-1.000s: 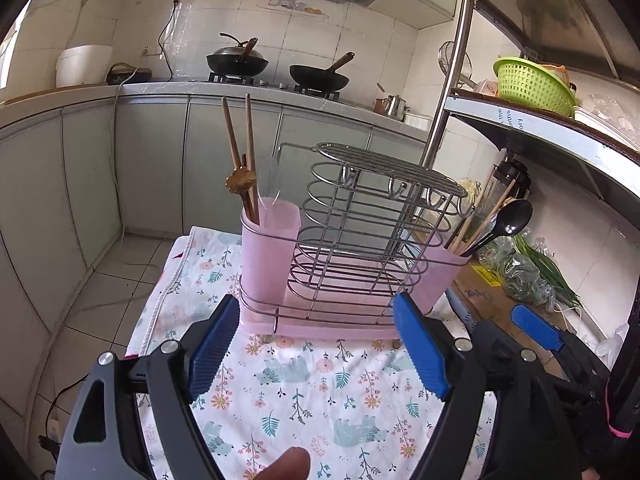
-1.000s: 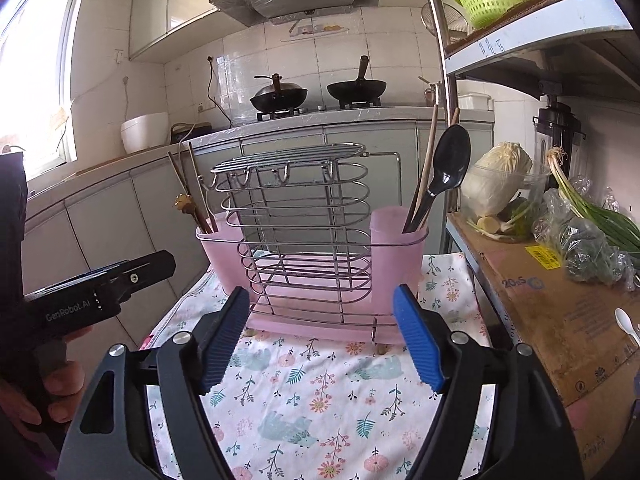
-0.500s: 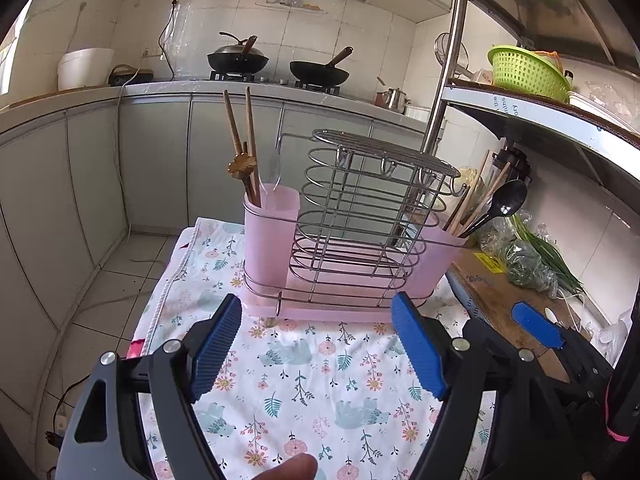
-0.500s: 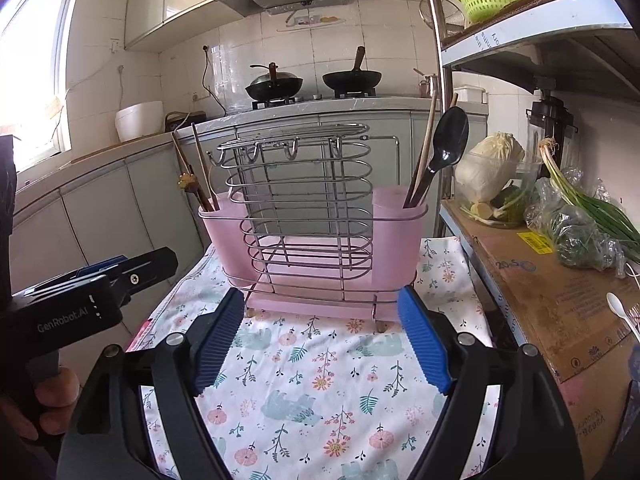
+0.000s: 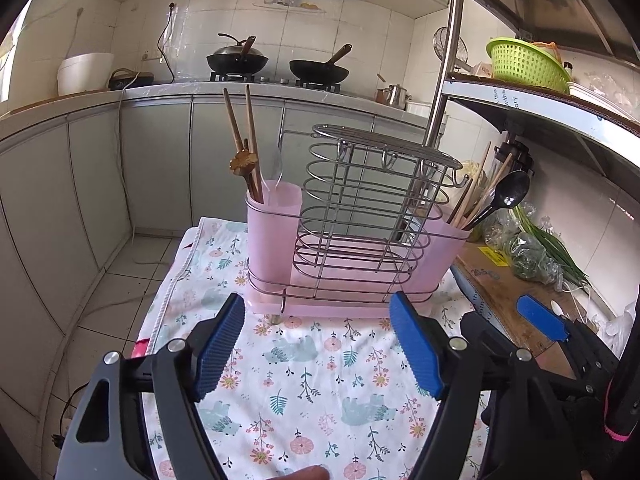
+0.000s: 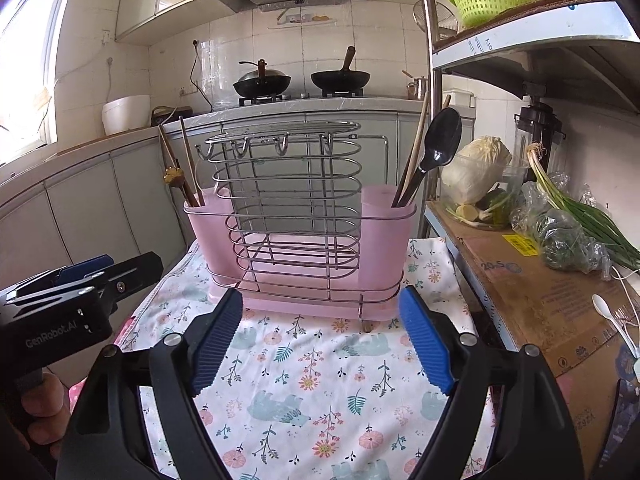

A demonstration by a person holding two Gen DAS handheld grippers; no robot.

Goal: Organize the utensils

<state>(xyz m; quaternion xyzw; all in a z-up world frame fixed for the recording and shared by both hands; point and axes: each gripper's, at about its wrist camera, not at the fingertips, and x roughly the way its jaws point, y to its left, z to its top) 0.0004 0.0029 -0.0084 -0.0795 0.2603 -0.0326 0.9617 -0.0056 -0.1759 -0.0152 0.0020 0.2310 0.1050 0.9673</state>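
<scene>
A pink utensil holder with a wire rack (image 5: pixel 352 264) stands on the floral cloth (image 5: pixel 304 380), just past both grippers. Its left cup holds wooden chopsticks (image 5: pixel 240 136) and a clear spoon (image 5: pixel 276 168). Its right cup holds chopsticks and a black spoon (image 5: pixel 508 196), which also shows in the right wrist view (image 6: pixel 442 140). My left gripper (image 5: pixel 316 304) is open and empty in front of the holder. My right gripper (image 6: pixel 320 296) is open wide with nothing between its pads, facing the holder (image 6: pixel 300 248). A white plastic spoon (image 6: pixel 608 312) lies on the cardboard at right.
A cardboard box (image 6: pixel 532 280) with greens (image 6: pixel 568 240) and a cabbage (image 6: pixel 476 172) flanks the cloth on the right. A steel shelf post (image 5: pixel 440 92) rises behind the holder. The left gripper's body (image 6: pixel 80 292) sits at the cloth's left edge. Counter and woks lie far behind.
The right gripper's pads have spread slightly wider. The right wrist view has tipped a little, so the holder sits higher in it. The left gripper has hardly moved.
</scene>
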